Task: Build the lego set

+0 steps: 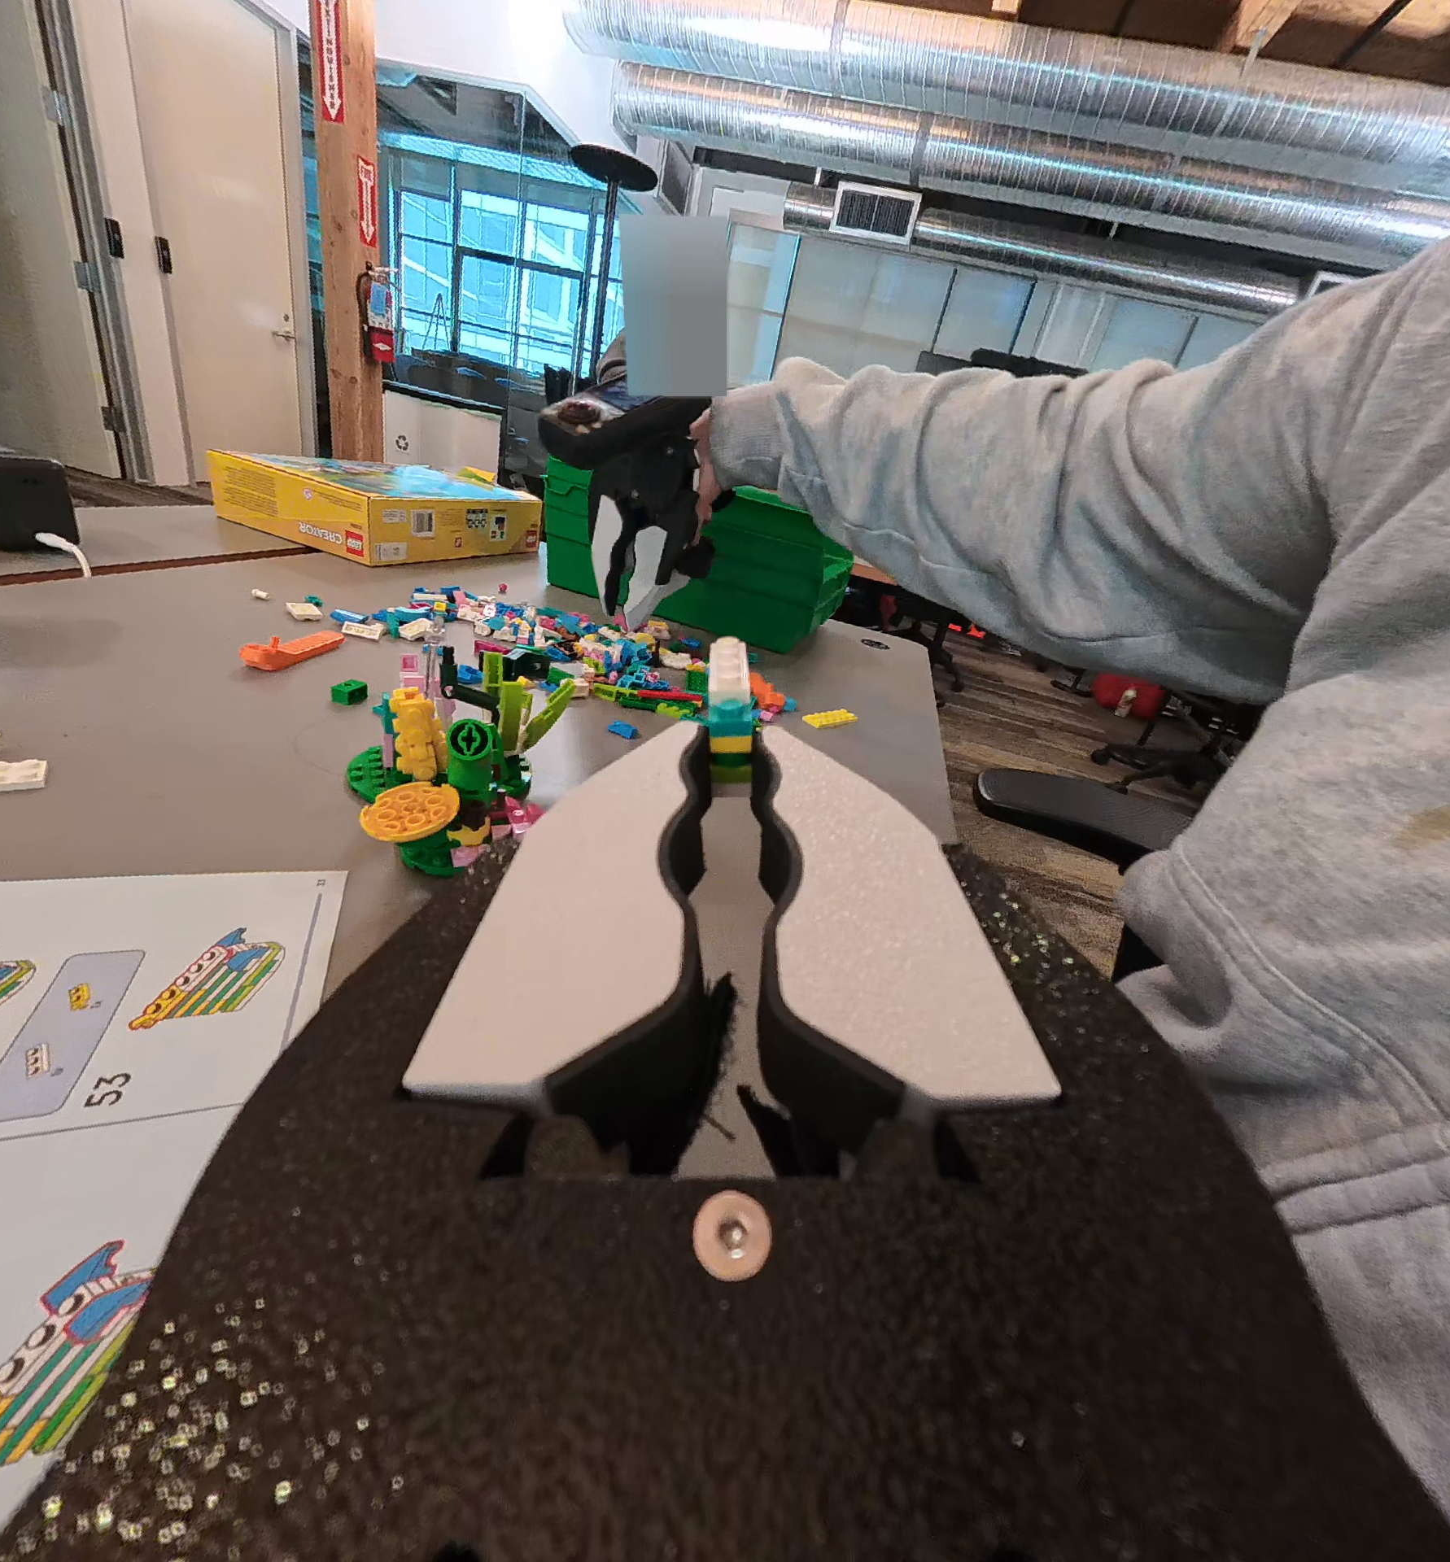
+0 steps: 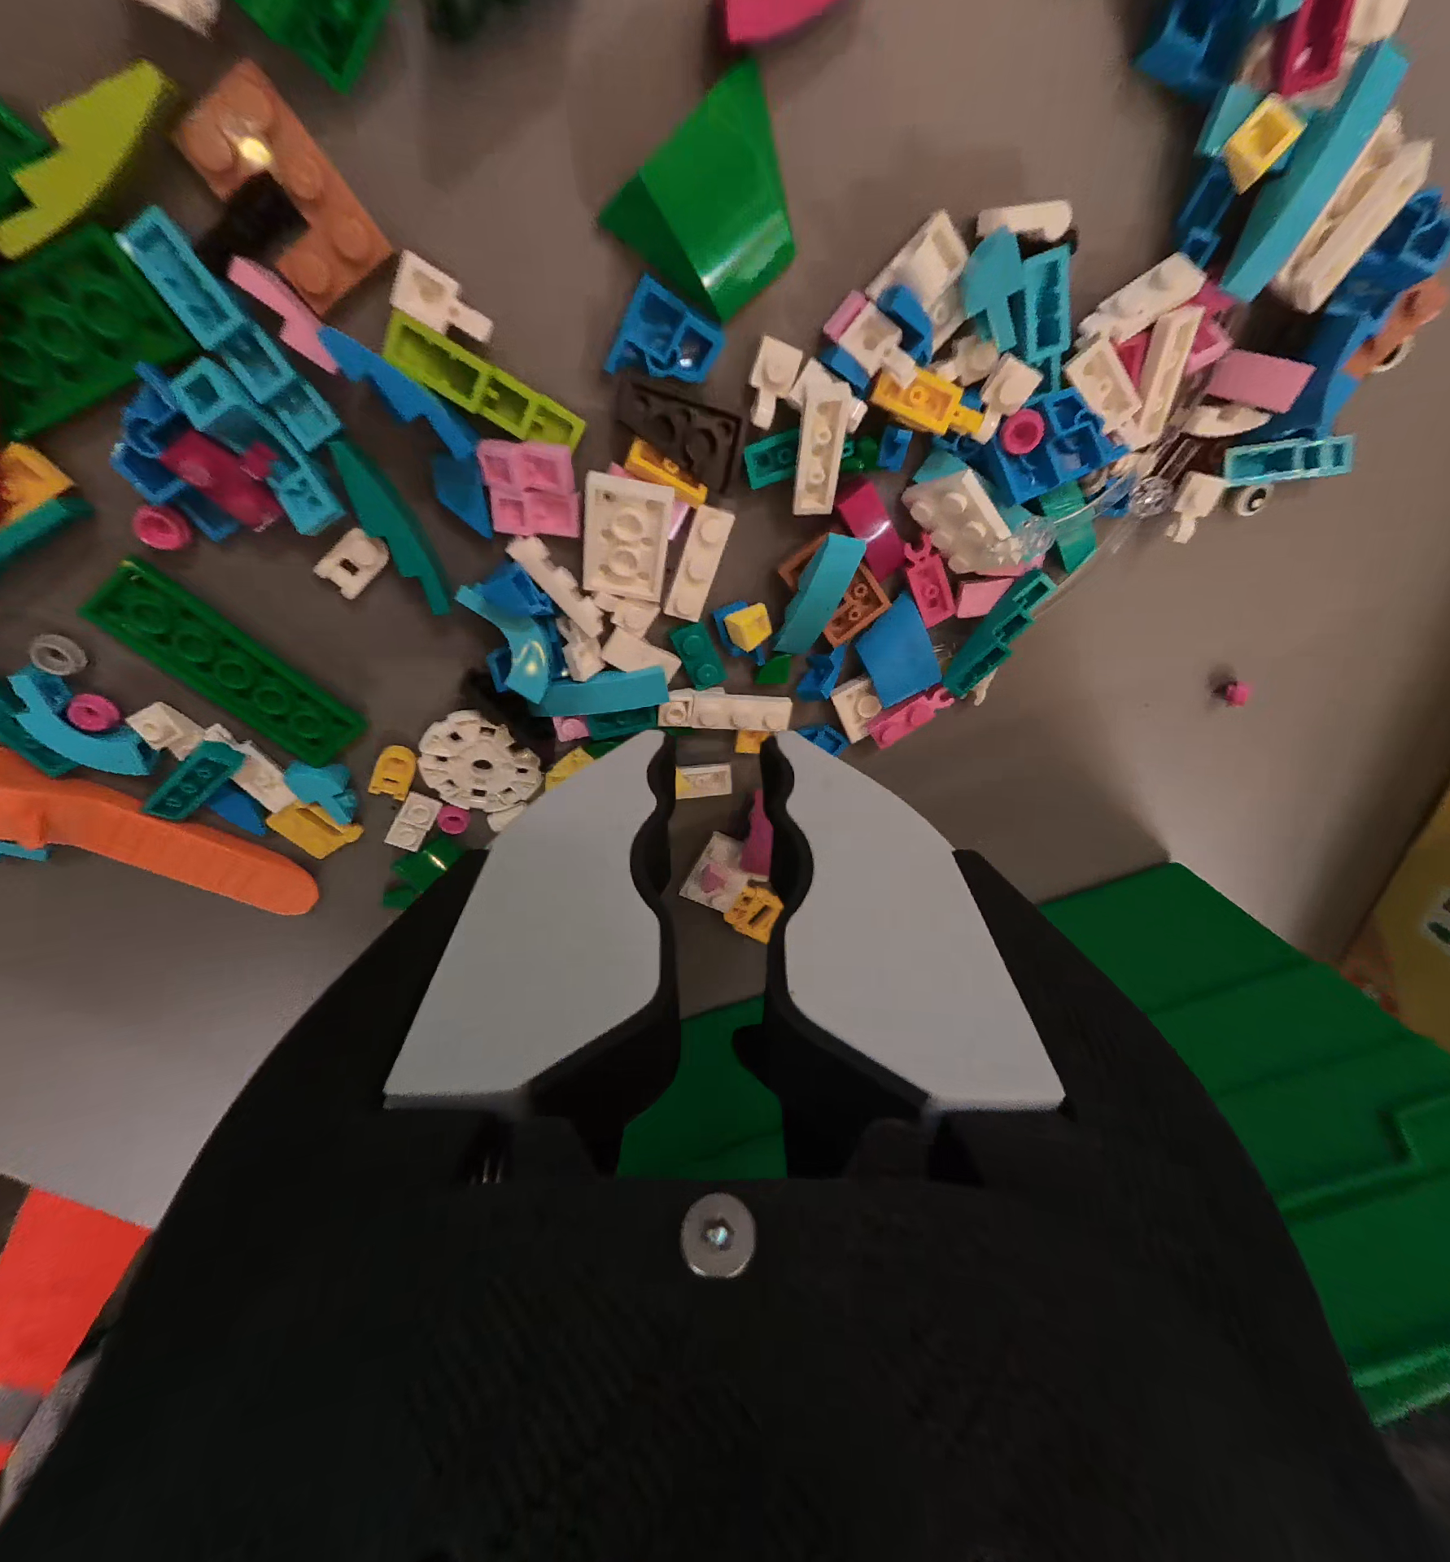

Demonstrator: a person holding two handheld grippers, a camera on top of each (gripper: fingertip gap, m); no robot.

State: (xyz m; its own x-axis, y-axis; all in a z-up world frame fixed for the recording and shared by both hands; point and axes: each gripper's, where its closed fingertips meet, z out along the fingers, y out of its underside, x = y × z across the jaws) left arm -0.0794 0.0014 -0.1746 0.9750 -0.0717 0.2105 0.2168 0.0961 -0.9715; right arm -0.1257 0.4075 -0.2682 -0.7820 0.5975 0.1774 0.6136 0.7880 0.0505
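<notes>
The left gripper's (image 1: 730, 761) fingers pinch a small stacked brick column (image 1: 728, 718) – green, yellow, teal, white on top – held above the desk (image 1: 155, 676). At 10 o'clock of it stands a finished flower model (image 1: 443, 761). The right gripper (image 2: 717, 752) hangs over the loose brick pile (image 2: 705, 507), fingers apart, gripping nothing – a magenta piece (image 2: 757, 832) lies between them. At 8 o'clock lies an instruction sheet (image 1: 113, 997).

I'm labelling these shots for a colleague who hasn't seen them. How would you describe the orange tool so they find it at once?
Start at the grey table and find the loose brick pile in front of the green bin. The orange tool lies flat, left of that pile, on its own. It is long, flat, single-piece and far larger than any brick nearby.
</notes>
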